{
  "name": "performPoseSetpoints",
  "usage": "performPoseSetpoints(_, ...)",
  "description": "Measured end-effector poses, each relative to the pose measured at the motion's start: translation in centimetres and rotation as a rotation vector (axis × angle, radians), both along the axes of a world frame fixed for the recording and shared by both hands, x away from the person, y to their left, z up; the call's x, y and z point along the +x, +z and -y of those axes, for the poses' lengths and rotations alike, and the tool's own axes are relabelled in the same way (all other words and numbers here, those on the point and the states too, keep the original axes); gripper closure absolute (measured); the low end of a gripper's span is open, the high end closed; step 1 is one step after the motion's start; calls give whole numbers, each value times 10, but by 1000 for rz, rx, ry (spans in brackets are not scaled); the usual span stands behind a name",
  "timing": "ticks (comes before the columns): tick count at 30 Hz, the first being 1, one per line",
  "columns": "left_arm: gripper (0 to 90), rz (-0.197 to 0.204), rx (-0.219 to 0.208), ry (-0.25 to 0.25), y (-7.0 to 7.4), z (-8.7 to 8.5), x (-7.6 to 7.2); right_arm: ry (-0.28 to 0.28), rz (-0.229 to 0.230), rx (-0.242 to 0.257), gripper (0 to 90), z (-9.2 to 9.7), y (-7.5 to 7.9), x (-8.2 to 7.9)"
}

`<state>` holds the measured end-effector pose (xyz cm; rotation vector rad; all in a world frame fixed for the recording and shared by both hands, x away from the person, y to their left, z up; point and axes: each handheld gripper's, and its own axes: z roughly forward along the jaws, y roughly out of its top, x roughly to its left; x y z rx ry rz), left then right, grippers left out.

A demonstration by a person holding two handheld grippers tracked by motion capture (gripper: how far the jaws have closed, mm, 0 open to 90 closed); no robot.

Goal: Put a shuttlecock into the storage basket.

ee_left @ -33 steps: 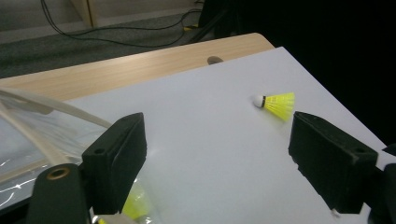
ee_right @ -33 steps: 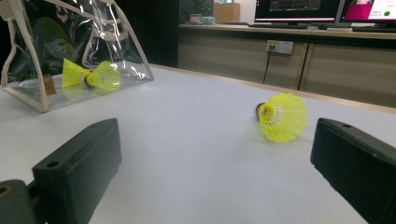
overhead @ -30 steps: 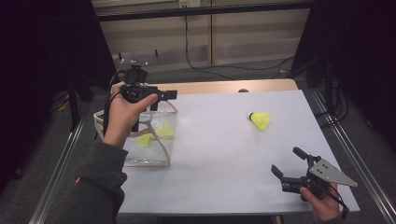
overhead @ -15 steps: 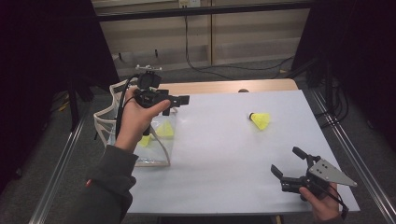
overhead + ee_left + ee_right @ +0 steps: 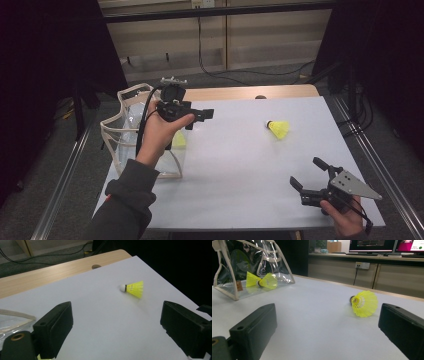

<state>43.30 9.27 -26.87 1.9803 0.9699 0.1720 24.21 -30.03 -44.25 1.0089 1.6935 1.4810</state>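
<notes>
A yellow shuttlecock (image 5: pixel 278 129) (image 5: pixel 133 288) (image 5: pixel 364 303) lies on its side on the white table (image 5: pixel 240 165), right of centre. At the left edge stands a clear plastic bag (image 5: pixel 125 125) (image 5: pixel 287 271) with cream trim, holding two yellow shuttlecocks (image 5: pixel 262 281) (image 5: pixel 179 140). My left gripper (image 5: pixel 199 120) (image 5: pixel 116 312) hovers over the bag's right side and points toward the loose shuttlecock. Its jaws have just been opening and hold nothing. My right gripper (image 5: pixel 305 171) (image 5: pixel 328 312) rests open and empty near the front right corner, facing the shuttlecock and the bag.
A strip of bare wood (image 5: pixel 240 92) runs along the table's far edge. Metal rails (image 5: pixel 70 170) flank the table on both sides. Cables lie on the floor beyond. Open white surface separates the bag from the loose shuttlecock.
The left hand has carried its gripper rightward and a little lower, from above the bag toward the table's middle. The right gripper and the loose shuttlecock have stayed put.
</notes>
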Motion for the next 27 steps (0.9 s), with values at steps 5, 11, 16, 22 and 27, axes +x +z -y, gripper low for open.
performPoseSetpoints(5, 106, 0, 2, -14, -7, 9, -1, 0, -1, 2, 17, 1, 0, 0)
performPoseSetpoints(11, 92, -10, -6, -35, -19, 19, -1, -2, -2, 2, 17, 1, -1, 0)
performPoseSetpoints(16, 85, -10, -10, -47, -29, 28, -2, -4, -1, 5, 17, 2, 0, 0)
performPoseSetpoints(22, 73, -9, -5, -65, -38, 37, -3, -4, -1, 4, 17, 2, 0, -1)
performPoseSetpoints(27, 66, -14, -7, -79, -48, 44, -5, -3, -1, 1, 17, 2, 0, -1)
